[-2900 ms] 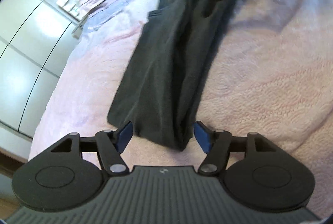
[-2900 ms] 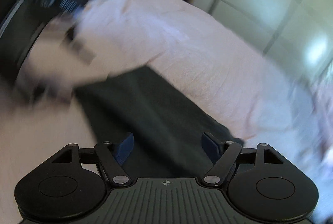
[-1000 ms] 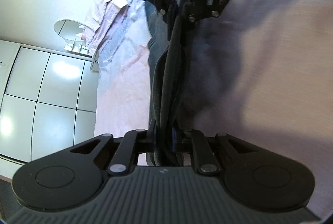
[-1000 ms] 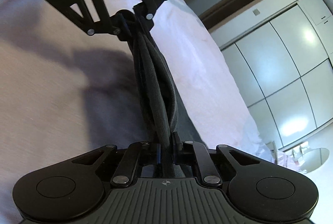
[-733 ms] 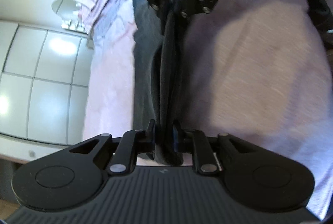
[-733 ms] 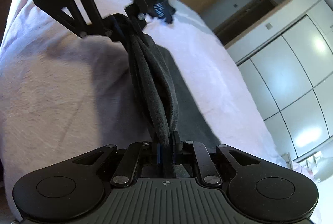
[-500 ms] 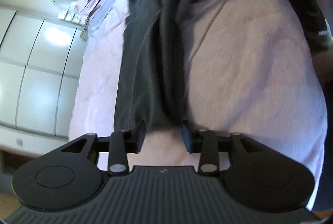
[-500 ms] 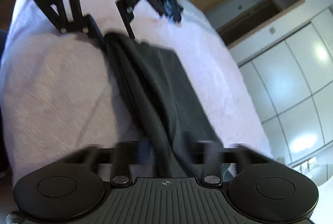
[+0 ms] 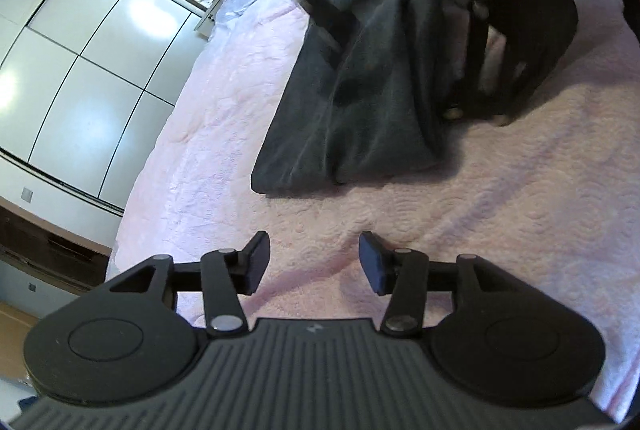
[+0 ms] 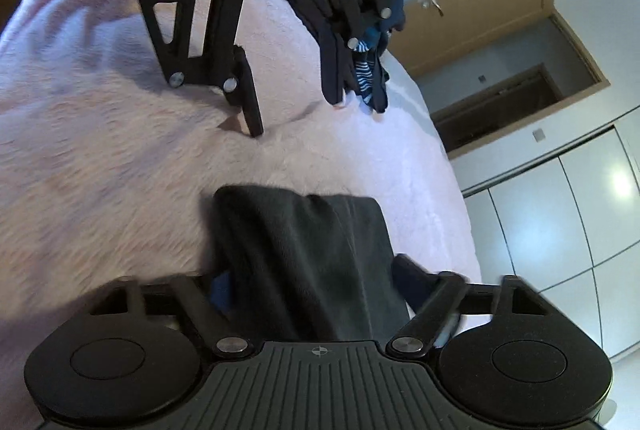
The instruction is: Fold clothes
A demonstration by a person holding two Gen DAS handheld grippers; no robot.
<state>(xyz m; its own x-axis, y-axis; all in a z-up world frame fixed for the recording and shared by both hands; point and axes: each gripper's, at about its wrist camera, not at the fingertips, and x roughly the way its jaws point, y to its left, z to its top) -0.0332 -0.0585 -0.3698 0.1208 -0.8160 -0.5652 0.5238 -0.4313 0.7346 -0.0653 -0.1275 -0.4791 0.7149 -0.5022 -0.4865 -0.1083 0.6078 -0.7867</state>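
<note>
Dark grey garment point(image 9: 360, 102) lies folded lengthwise on pink bedspread point(image 9: 500, 214).

Pink bedspread point(image 9: 500, 190), white wardrobe point(image 9: 92, 78), wooden door point(image 10: 480, 18)

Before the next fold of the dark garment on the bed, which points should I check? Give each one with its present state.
1. Left gripper free of cloth: ok, jaws opening, only the pink bedspread between them.
2. Right gripper free of cloth: not ok, jaws closing with the dark garment between them.
3. Garment lies flat: not ok, one side looks bunched.
4. Garment clear of the pile of dark blue clothes: ok, apart.
5. Right pads pressing the cloth: cannot tell, blurred.
</note>
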